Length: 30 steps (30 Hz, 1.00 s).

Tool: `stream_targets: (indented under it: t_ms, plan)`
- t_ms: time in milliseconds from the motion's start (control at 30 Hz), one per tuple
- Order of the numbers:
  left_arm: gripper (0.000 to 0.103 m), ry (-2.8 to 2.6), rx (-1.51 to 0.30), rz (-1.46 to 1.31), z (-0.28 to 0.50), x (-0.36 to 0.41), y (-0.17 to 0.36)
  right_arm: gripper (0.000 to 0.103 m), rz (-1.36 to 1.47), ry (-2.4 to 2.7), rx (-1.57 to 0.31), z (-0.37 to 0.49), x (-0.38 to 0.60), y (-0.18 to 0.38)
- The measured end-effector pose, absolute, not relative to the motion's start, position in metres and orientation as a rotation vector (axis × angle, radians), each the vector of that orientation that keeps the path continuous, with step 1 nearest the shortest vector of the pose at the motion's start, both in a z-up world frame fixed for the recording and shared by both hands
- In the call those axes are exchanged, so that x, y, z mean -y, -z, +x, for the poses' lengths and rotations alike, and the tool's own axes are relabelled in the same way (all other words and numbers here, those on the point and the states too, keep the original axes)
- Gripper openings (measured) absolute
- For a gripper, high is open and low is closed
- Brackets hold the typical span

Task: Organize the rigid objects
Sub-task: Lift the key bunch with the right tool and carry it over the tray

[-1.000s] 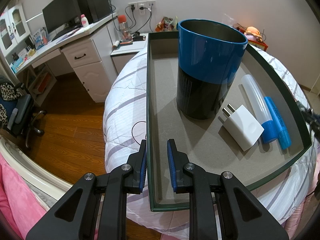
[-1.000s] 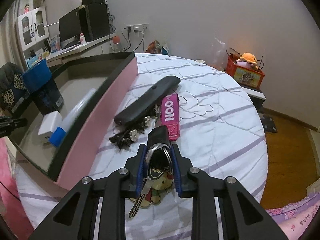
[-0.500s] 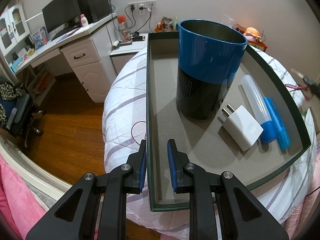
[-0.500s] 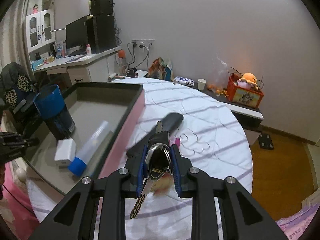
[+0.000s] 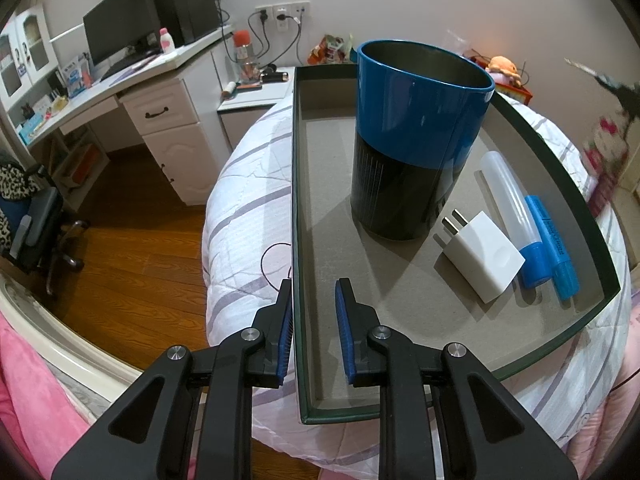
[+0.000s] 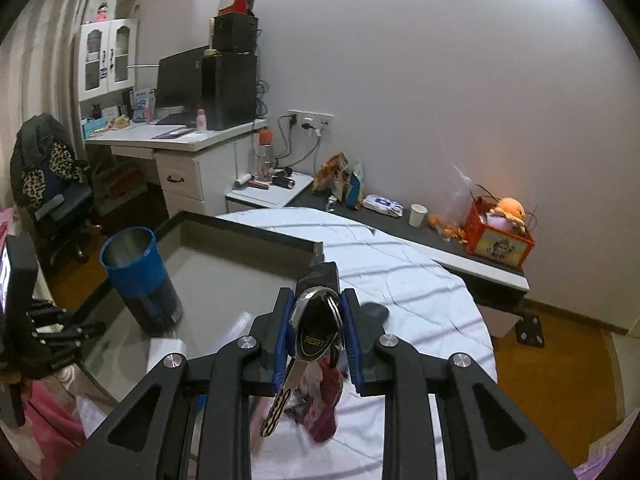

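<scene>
**Desk:** What is the right gripper [image 6: 316, 320] carrying?

**Photographer:** A bunch of keys [image 6: 316, 340]. The jaws are clamped together on the dark key head, with the ring above the pads. A brass key and a blurred pink charm [image 6: 320, 404] dangle below. Gripping the solid head, not the loose ring, likely keeps the bunch from slipping. It hangs in the air above the bed [image 6: 420, 280], just beside the near wall of the tray [image 6: 248, 236].

**Desk:** And the left gripper [image 5: 313, 292]?

**Photographer:** It sits astride the tray's long side wall. The jaws are slightly apart: the outer pad lies against the wall, while the inner pad stands clear over the tray floor. My reading is that it is there to steady the tray on the soft quilt, not to lift it.

**Desk:** What is in the tray?

**Photographer:** A blue-and-black canister [image 5: 420, 140] stands upright in the middle. Just beside it lie a white plug charger [image 5: 482, 256], a clear tube with a blue cap [image 5: 508, 200] and a blue marker [image 5: 556, 252], side by side along the far wall. The hard items appear to be collecting there, which leaves the near floor bare.

**Desk:** So the keys go in next?

**Photographer:** That seems the aim, though they are not in the tray yet.
</scene>
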<state>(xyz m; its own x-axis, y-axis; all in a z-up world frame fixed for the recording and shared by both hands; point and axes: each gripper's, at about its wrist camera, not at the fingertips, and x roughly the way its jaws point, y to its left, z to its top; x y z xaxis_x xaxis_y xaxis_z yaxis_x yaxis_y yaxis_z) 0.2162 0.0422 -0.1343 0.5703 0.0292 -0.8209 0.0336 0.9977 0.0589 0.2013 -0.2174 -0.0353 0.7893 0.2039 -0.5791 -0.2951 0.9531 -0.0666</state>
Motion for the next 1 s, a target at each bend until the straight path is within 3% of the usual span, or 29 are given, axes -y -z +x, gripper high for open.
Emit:
stream_targets:
  t_ms: [367, 1000]
  plan:
    - [0.020, 0.015, -0.963, 0.068, 0.217, -0.042, 0.135, 0.024, -0.228, -0.366, -0.586, 0.235, 0.166, 0.020]
    - [0.021, 0.032, -0.962, 0.078, 0.218, -0.046, 0.137, 0.024, -0.283, -0.483, -0.703, 0.284, 0.108, 0.047]
